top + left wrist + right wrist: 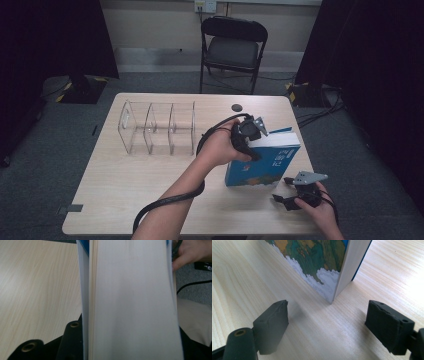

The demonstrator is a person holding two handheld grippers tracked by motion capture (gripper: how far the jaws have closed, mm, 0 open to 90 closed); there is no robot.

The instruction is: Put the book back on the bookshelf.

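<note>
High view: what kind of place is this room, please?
Probably a recording studio or lab, not a home: black curtains at both sides, cables on grey carpet, and one folding chair behind a plain table.

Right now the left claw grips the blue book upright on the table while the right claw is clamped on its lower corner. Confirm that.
Not quite. The left claw does grip the blue book upright on the table, but the right claw is not clamped on anything. In the right gripper view its jaws stand open, with the book's lower corner ahead of them, untouched.
</note>
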